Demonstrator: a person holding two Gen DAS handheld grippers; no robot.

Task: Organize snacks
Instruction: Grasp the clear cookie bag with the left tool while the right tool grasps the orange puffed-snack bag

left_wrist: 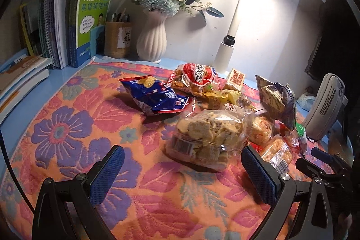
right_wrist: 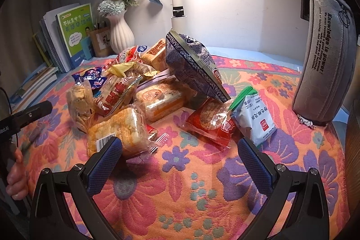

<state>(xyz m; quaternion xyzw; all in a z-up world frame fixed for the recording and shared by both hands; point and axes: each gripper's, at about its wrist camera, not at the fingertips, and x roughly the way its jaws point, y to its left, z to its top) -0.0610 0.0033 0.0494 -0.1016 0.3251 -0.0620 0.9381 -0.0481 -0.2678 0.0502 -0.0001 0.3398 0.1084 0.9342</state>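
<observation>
Both tools are hovering low over the flowered cloth, and neither is gripping anything. The left gripper is holding its blue pads wide apart, with bare cloth between them. Just ahead of it, nearer its right finger, the clear bag of biscuits is lying on its side. Further out, ahead and to its left, the blue chip bag is resting alone on the cloth; the red-and-white bag is lying beyond that, close to the white vase.

The right gripper is also standing spread open. Its left pad is sitting right beside the wrapped cake with the barcode, though I cannot tell if they are touching. Ahead and slightly right, the red packet and the small white packet are lying side by side, and the dark patterned bag is leaning over them from behind.

The snacks are all sitting in one loose heap, so the sorting seems to be just starting. The next move is probably calling for one tool to go forward, straddle its nearest packet and close gently, since the wrappers look crinkly and slippery.
</observation>
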